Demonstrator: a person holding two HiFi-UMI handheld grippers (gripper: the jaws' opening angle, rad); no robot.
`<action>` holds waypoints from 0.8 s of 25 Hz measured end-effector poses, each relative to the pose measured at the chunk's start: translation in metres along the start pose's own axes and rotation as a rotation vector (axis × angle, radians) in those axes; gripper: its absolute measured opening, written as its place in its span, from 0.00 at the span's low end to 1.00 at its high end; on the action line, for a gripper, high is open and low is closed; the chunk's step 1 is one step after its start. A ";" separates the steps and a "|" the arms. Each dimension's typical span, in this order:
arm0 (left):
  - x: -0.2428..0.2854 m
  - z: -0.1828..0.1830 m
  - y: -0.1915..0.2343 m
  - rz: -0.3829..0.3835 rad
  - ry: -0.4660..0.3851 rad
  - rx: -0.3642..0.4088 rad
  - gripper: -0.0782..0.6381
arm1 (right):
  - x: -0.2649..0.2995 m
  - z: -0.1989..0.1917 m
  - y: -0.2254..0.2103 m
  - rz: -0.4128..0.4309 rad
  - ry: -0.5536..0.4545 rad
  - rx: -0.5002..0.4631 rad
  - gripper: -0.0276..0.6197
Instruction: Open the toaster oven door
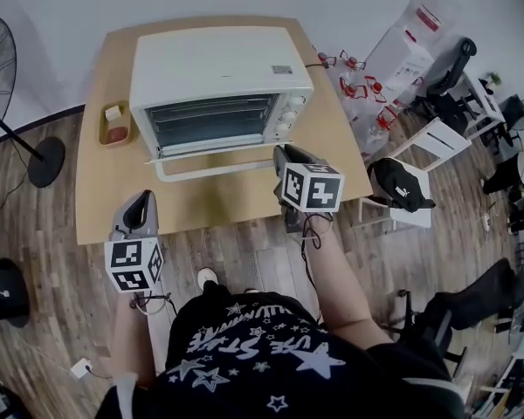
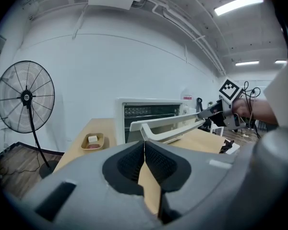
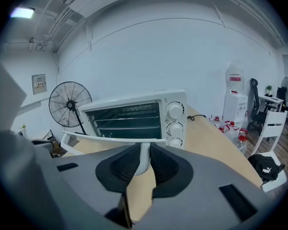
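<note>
A white toaster oven (image 1: 218, 68) stands at the back of the wooden table (image 1: 105, 190). Its glass door (image 1: 211, 150) hangs open toward me, and the wire racks inside show. My right gripper (image 1: 280, 155) is at the right end of the white door handle (image 1: 218, 171) and is shut on it. In the right gripper view that handle (image 3: 143, 158) sits pinched between the pads, with the oven (image 3: 134, 119) just behind. My left gripper (image 1: 142, 199) hovers over the table's front left edge. It is shut with nothing in it (image 2: 144, 145).
A small tray (image 1: 115, 122) with two small items lies left of the oven. A standing fan (image 1: 0, 68) is on the floor at the left. Bottles with red caps (image 1: 358, 81), a water dispenser (image 1: 406, 37) and a white chair (image 1: 402, 190) with a black bag crowd the right side.
</note>
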State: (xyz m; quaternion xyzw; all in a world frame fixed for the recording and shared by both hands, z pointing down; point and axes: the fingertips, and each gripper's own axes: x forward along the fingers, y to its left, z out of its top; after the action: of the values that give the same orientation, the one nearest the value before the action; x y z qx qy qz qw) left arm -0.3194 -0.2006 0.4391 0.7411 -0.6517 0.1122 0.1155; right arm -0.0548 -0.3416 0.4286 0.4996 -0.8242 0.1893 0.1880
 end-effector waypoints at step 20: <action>-0.040 -0.041 -0.046 0.084 0.073 -0.029 0.14 | -0.019 -0.094 -0.001 0.059 0.096 -0.019 0.14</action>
State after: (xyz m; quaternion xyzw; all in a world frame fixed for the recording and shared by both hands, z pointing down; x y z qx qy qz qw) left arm -0.2798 -0.1449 0.4639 0.7069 -0.6791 0.1343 0.1452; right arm -0.0339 -0.2808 0.4994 0.4636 -0.8304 0.2107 0.2263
